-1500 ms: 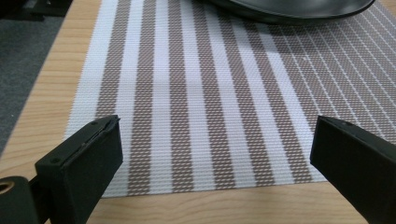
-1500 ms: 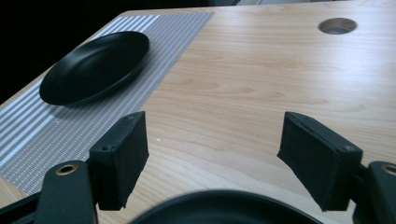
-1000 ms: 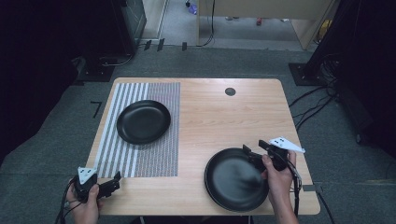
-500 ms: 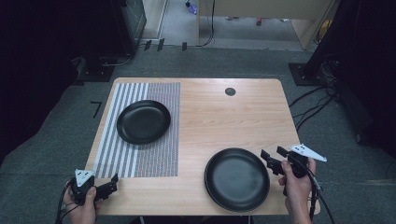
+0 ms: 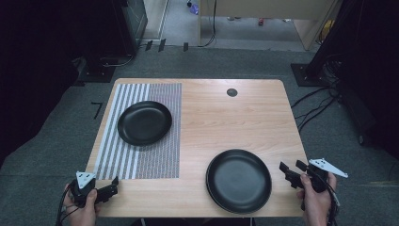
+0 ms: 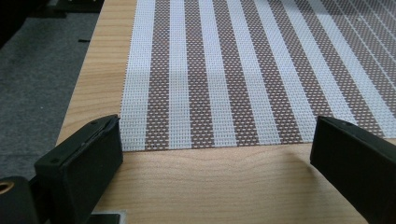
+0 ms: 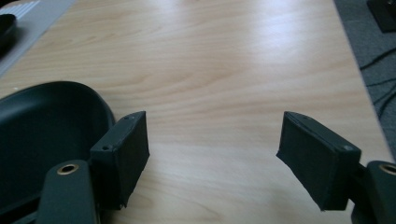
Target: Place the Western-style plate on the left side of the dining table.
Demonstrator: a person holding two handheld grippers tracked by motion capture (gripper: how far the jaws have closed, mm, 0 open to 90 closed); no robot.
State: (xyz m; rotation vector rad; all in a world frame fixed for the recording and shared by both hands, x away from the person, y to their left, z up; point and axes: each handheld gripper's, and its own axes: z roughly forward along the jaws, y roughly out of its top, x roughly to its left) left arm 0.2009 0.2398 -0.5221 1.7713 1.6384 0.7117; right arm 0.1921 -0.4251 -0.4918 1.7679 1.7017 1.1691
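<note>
Bare table (image 5: 226, 122) between black plates (image 5: 238, 180)

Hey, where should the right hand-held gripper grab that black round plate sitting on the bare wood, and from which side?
Probably the raised rim on the right edge of the black round plate, approached from the right. It lies flat on the wooden table, so only the rim offers a pinch, one jaw over and one under. The right hand-held gripper is open just beside that edge.

- A light wooden desk (image 5: 235, 117) stands on grey carpet floor (image 5: 56, 155).
- Black cables (image 5: 313, 106) trail across the floor to its right.
- Dark equipment (image 5: 117, 28) stands beyond the desk's far left corner.
- A pale wooden cabinet (image 5: 263, 9) stands behind.
</note>
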